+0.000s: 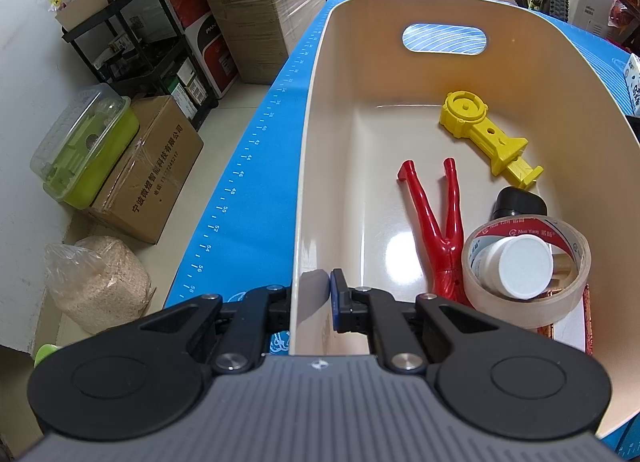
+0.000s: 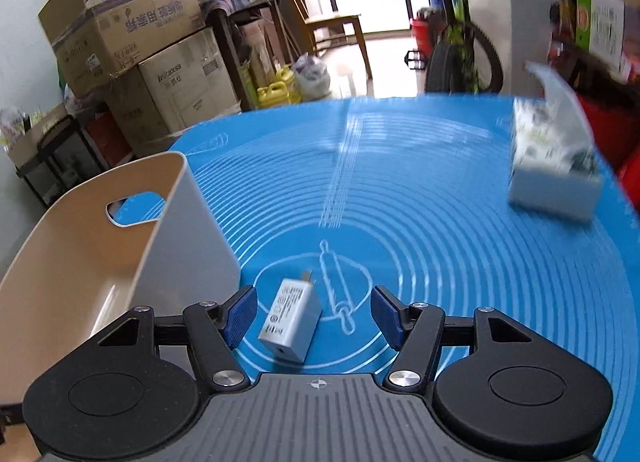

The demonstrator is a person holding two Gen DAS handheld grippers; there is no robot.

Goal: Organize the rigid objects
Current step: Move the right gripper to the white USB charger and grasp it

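Cream bin (image 1: 316, 166) w/ red, yellow tools, tape; left fingers (image 1: 310, 294) clamp its wall, right fingers (image 2: 312, 314) spread around white charger (image 2: 290, 324).

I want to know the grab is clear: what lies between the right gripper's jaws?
In the right wrist view, the white charger lies on the blue mat between the open jaws of the right gripper, touching neither pad; nothing else lies there.

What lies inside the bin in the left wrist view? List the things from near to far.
Tape roll with the white-capped bottle standing in its ring → red Y-shaped tool → yellow plastic part → the bin's handle slot in the far wall.
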